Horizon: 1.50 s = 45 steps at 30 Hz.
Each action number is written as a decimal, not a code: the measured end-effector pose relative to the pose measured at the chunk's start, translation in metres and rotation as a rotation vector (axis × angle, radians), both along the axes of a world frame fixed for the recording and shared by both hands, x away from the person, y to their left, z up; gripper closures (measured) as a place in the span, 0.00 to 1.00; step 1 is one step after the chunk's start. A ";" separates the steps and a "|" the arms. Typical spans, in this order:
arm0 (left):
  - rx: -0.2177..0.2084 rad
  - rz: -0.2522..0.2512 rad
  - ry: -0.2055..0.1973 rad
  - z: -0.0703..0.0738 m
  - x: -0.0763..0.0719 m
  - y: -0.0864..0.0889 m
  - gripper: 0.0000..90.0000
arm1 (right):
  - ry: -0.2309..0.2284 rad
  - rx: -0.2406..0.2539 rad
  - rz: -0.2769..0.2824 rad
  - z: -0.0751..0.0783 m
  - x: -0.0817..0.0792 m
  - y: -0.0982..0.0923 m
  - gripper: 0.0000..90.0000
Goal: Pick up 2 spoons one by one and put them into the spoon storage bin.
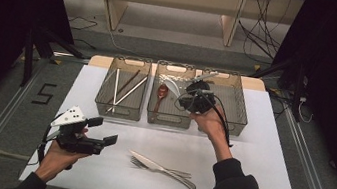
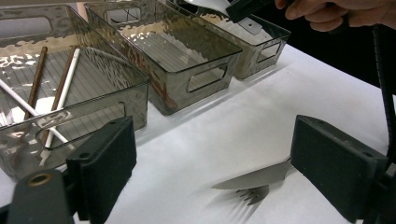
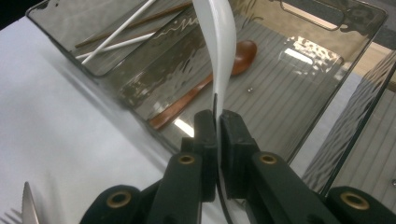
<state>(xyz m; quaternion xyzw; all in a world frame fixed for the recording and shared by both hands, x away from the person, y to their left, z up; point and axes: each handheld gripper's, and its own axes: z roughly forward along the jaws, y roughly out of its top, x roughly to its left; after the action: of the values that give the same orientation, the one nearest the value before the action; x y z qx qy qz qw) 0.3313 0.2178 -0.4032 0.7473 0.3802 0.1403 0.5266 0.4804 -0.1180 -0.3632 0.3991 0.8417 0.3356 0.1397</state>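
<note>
While the right gripper (image 3: 217, 123) hung over the middle basket (image 1: 169, 119) at the table's (image 1: 258, 158) far edge, its jaws were pressed together on the handle of a white spoon (image 3: 218, 56), which rose clear of the basket floor above a brown wooden spoon (image 3: 196, 91) lying inside. The left gripper (image 1: 106, 132) hovered near the table's front left corner, jaws spread wide and holding nothing. A knife (image 1: 163, 168) and fork (image 1: 138, 162) lay crossed near the front edge.
</note>
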 end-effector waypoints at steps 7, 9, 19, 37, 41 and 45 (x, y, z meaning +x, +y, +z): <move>-0.007 0.000 -0.010 0.001 -0.001 0.001 0.14 | 0.013 0.014 -0.021 0.003 0.014 0.004 0.96; -0.010 0.000 -0.019 0.001 -0.001 0.001 0.14 | 0.014 0.014 -0.031 0.004 0.018 0.005 0.96; -0.023 0.007 -0.022 0.002 -0.002 0.002 0.13 | 0.041 0.015 -0.076 -0.006 0.034 0.011 0.96; -0.028 0.001 -0.019 0.002 -0.002 0.001 0.13 | 0.067 -0.020 -0.101 -0.023 0.045 0.017 0.96; -0.027 -0.001 -0.019 0.003 -0.003 0.001 0.13 | 0.070 -0.020 -0.103 -0.026 0.047 0.019 0.96; -0.028 -0.002 -0.018 0.002 -0.003 0.001 0.13 | 0.086 -0.031 -0.113 -0.030 0.048 0.022 0.95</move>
<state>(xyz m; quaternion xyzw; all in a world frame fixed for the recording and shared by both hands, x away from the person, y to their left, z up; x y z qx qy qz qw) 0.3286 0.2186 -0.4007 0.7389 0.3767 0.1412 0.5405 0.5287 -0.0964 -0.3936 0.4579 0.8281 0.2967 0.1282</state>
